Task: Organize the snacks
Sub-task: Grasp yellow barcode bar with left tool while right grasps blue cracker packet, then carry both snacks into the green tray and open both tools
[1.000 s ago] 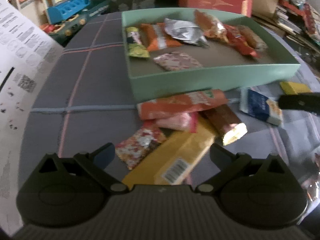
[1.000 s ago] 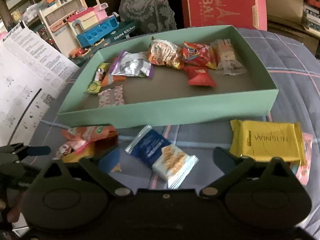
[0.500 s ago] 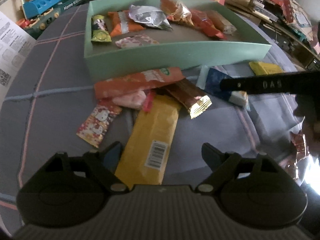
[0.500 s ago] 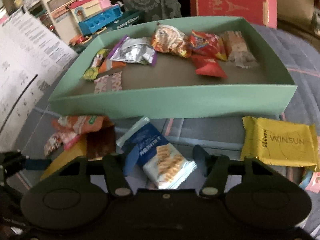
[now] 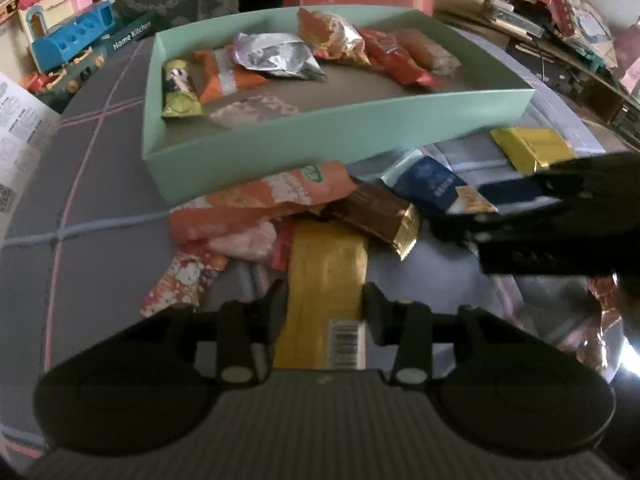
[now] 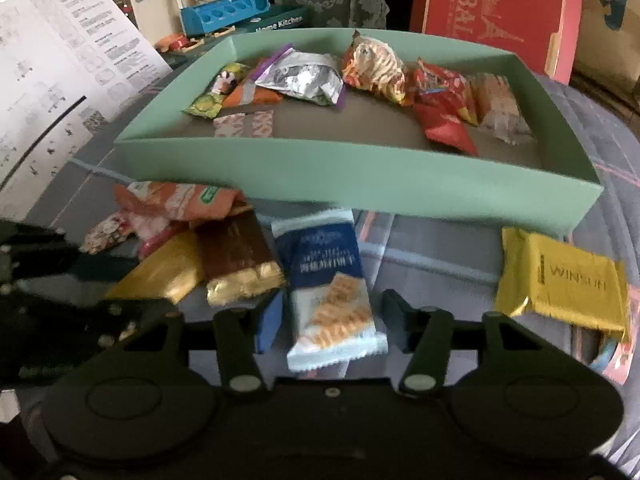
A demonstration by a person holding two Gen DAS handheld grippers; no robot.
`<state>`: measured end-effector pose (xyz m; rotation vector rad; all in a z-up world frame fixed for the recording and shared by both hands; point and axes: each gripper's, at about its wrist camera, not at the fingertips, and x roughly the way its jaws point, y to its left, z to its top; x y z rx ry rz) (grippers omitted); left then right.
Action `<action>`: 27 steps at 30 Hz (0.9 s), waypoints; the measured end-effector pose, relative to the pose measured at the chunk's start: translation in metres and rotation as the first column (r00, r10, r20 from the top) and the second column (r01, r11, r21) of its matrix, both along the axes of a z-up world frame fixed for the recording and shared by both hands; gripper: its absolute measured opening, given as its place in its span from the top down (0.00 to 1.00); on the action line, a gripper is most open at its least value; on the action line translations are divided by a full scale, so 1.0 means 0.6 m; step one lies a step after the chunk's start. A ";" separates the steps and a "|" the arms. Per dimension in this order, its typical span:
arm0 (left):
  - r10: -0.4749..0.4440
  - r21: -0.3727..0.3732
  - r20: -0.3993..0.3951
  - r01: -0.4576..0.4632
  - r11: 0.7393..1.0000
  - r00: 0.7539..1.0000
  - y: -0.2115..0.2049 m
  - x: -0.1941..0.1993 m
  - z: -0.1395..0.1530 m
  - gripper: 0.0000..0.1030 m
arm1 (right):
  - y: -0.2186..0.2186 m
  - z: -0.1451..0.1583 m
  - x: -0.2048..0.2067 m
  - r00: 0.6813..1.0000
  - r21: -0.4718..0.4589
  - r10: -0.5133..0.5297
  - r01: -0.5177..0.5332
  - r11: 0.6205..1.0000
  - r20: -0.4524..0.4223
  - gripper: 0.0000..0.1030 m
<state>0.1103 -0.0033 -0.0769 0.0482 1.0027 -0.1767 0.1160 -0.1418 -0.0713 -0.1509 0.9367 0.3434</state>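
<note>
My left gripper point(image 5: 325, 304) points down at a long yellow bar point(image 5: 326, 264) on the grey cloth. Its jaws are closing, and both pads touch the bar's long edges. My right gripper point(image 6: 332, 320) straddles a blue and white cracker packet point(image 6: 328, 280). Its jaws are also closing, with a thin gap left at the blue pad point(image 6: 270, 320). A brown and gold bar point(image 6: 236, 256), an orange packet point(image 5: 264, 196) and a cartoon-print packet point(image 5: 180, 280) lie around them. Behind stands the green box point(image 6: 360, 176), holding several snacks.
A yellow WINSUN packet point(image 6: 560, 280) lies at the right, just in front of the box. A printed instruction sheet point(image 6: 60, 80) hangs over the left. A toy kitchen point(image 6: 220, 4) and a red carton point(image 6: 492, 8) stand behind the box.
Both grippers have narrowed from wide open. The left one has moved in over the yellow bar. The right one has sunk over the cracker packet and rolled slightly.
</note>
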 end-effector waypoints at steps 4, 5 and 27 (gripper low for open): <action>0.017 -0.013 -0.011 -0.017 1.000 1.000 0.002 -0.005 0.001 0.57 | 0.007 -0.005 0.001 0.999 -0.025 -0.004 0.004 1.000 0.035 0.60; 0.013 -0.013 -0.015 -0.013 1.000 1.000 0.001 -0.006 0.001 0.55 | 0.006 -0.005 -0.002 0.999 -0.022 -0.009 0.010 1.000 0.038 0.60; -0.006 -0.096 0.020 0.008 0.995 1.000 -0.013 -0.067 0.054 0.66 | -0.077 0.051 -0.085 0.989 0.175 -0.143 0.147 0.974 -0.033 0.63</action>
